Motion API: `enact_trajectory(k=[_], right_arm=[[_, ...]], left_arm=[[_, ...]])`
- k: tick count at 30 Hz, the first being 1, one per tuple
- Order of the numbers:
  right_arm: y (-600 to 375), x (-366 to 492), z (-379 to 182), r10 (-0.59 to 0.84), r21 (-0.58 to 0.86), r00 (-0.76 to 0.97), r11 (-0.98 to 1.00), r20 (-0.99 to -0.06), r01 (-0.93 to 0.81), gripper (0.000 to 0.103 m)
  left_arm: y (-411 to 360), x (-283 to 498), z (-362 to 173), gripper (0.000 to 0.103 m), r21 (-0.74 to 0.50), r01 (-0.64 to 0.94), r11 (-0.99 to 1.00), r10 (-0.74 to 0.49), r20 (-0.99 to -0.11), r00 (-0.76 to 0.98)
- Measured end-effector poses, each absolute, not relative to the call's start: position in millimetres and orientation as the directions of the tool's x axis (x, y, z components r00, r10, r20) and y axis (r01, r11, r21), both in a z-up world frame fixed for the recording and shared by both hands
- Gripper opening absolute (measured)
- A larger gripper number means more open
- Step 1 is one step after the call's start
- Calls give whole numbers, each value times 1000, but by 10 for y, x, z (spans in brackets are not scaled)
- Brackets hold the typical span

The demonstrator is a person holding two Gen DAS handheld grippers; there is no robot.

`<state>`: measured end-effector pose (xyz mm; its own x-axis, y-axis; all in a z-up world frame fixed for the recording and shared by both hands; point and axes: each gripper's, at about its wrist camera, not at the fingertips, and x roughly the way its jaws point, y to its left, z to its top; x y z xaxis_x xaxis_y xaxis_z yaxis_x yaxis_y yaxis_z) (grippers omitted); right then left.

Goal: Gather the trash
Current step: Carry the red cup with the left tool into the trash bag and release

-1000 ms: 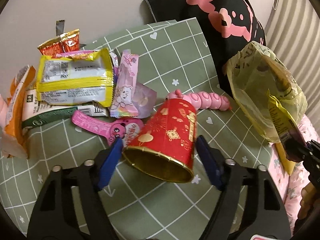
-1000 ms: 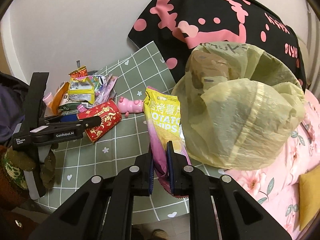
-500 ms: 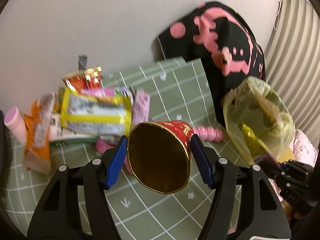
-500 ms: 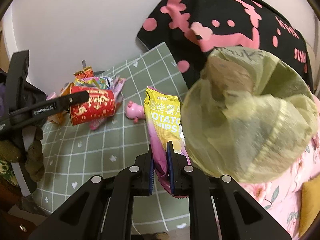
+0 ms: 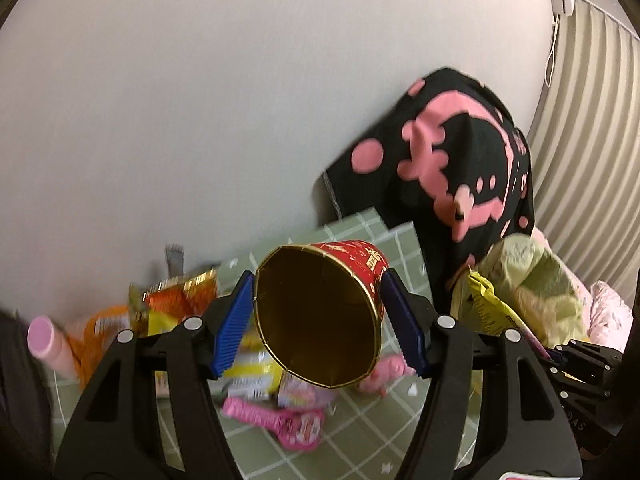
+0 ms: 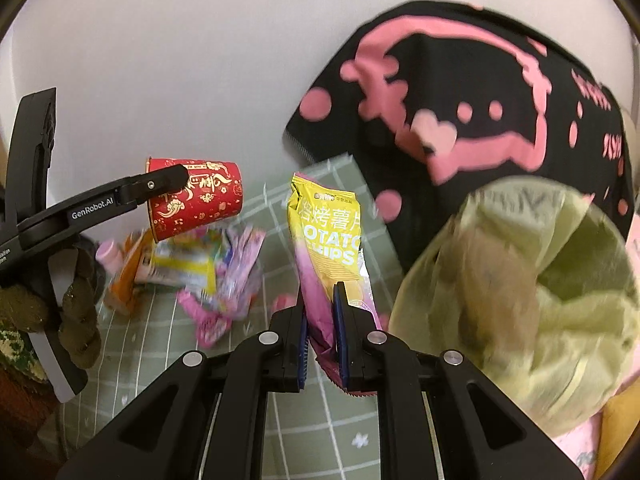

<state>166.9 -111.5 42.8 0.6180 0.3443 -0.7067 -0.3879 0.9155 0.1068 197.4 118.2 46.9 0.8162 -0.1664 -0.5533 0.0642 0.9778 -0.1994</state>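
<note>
Red paper cup [image 5: 320, 312], gold-lined, centre of the left wrist view, held sideways and clear of the green checked cloth [image 5: 360, 440]: probably light, thin-walled and easily crushed, best held across its sides as the left gripper [image 5: 318, 322] now does, fingers pinching it. Potato chip bag [image 6: 328, 248], centre of the right wrist view: limp, crinkly foil, likely slippery; right gripper [image 6: 322, 332] fingers pinch its lower edge. Yellow-green trash bag [image 6: 520, 300], lower right, soft. Wrappers [image 6: 192, 268] remain at left.
</note>
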Motion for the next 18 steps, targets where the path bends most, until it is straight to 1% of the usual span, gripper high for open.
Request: enact_trajectory(k=[5, 9, 14, 16, 18], right_arm=[[-1204, 1832, 759, 280, 66, 689, 945, -668, -320, 12], [-1392, 1911, 978, 225, 29, 736, 963, -638, -269, 12], [-1804, 2022, 1153, 161, -20, 774, 976, -613, -219, 12], [-1974, 2064, 1172, 144, -17, 775, 981, -616, -196, 12], [-2154, 2095, 1177, 140, 0, 765, 984, -629, -180, 12]], left_arm=[[1066, 2172, 665, 61, -234, 129, 964, -238, -532, 813], [785, 2287, 851, 61, -204, 218, 954, -294, -520, 802], [417, 2305, 958, 61, -227, 293, 929, -369, -504, 781], [277, 2269, 973, 61, -220, 304, 927, -374, -495, 784], [161, 2266, 966, 61, -247, 317, 916, -400, -499, 769]])
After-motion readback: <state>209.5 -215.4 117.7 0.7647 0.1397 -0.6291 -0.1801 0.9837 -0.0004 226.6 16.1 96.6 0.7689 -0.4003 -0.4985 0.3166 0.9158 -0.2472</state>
